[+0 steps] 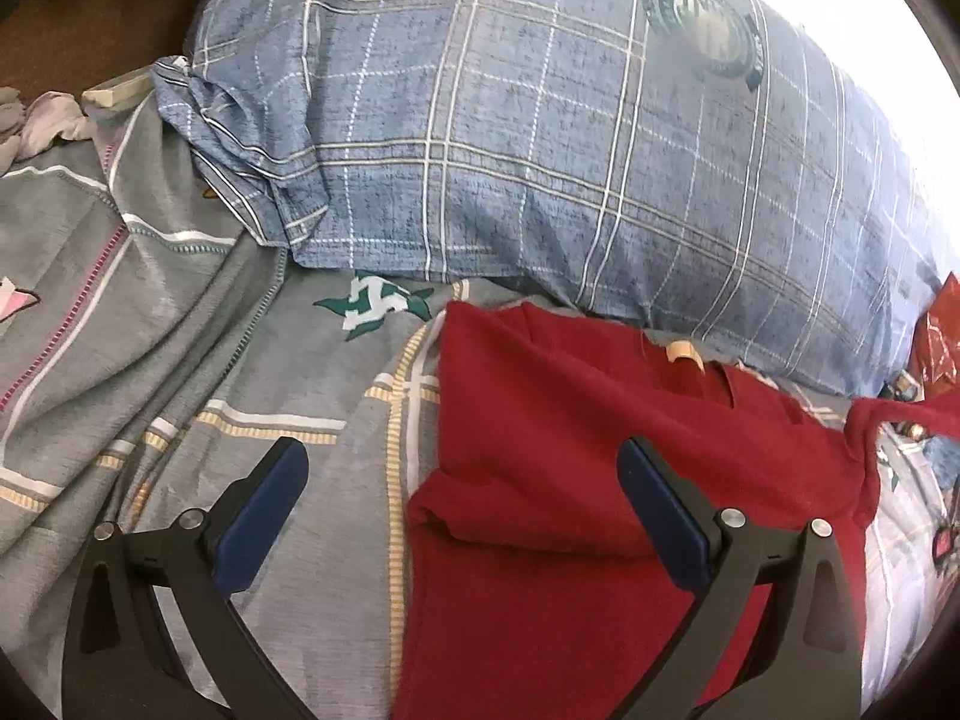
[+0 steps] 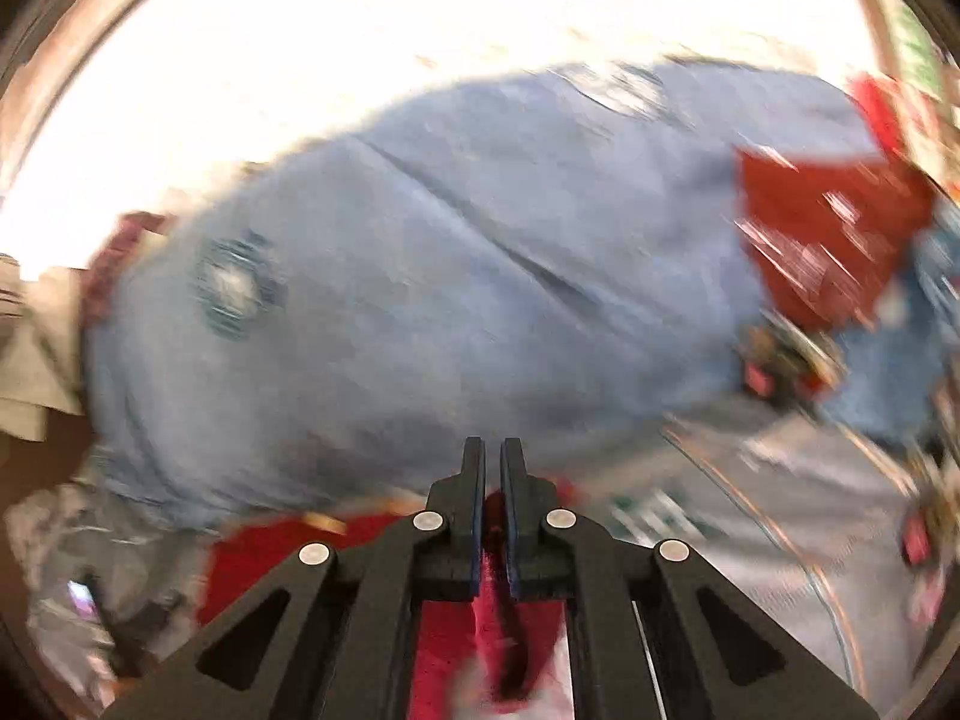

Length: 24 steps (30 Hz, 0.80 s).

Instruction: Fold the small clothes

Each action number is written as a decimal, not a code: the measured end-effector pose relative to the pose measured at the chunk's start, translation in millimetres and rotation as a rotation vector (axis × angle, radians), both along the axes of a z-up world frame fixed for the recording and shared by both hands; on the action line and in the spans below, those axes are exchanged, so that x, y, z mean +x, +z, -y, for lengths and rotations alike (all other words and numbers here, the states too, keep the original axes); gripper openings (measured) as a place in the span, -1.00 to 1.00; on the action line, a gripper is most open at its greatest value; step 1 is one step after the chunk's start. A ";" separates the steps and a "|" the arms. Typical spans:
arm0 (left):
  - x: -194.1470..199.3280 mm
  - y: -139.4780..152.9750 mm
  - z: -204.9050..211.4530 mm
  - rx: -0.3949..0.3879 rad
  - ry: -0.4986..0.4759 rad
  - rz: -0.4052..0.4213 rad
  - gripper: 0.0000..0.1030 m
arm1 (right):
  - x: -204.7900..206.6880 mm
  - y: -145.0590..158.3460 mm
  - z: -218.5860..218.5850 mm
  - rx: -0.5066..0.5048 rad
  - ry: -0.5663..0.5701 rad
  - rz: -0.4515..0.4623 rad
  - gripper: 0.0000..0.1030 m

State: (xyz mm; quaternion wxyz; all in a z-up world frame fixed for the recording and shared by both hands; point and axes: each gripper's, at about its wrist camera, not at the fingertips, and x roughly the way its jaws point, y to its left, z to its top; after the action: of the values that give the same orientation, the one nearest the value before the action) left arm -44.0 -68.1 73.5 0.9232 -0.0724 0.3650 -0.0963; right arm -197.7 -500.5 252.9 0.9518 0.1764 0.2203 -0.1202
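Observation:
A small red garment (image 1: 576,480) lies on the grey patterned bedsheet (image 1: 240,396), its neck tag toward the pillow. One corner at the right (image 1: 900,414) is pulled up and stretched away. My left gripper (image 1: 462,468) hovers open over the garment's left edge, one blue pad above the sheet and one above the red cloth. In the blurred right wrist view, my right gripper (image 2: 492,480) is shut on a pinch of the red garment (image 2: 495,576), which hangs down between the jaws.
A large blue plaid pillow (image 1: 540,138) fills the back of the bed. A red crinkled bag (image 1: 936,336) and small items lie at the right. Crumpled pale cloth (image 1: 48,120) and a white block (image 1: 120,90) sit at the left edge.

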 end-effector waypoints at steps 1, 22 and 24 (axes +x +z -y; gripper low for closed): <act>0.0 1.3 -2.2 -0.006 0.004 0.003 1.00 | 7.8 12.9 -10.3 -0.008 0.043 0.016 -0.91; 15.7 -0.3 -36.8 -0.136 0.066 -0.020 1.00 | 203.6 -121.8 -228.2 0.168 0.700 -0.336 0.12; 15.3 -1.4 -27.2 -0.126 0.036 -0.025 1.00 | 171.1 -120.8 -193.2 0.157 0.641 -0.310 0.25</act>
State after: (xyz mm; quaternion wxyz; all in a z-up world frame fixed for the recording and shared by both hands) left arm -28.7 -40.9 72.2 0.9137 -0.1380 0.3686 -0.1016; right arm -26.5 -307.3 132.1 0.8800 0.1508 0.4147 0.1760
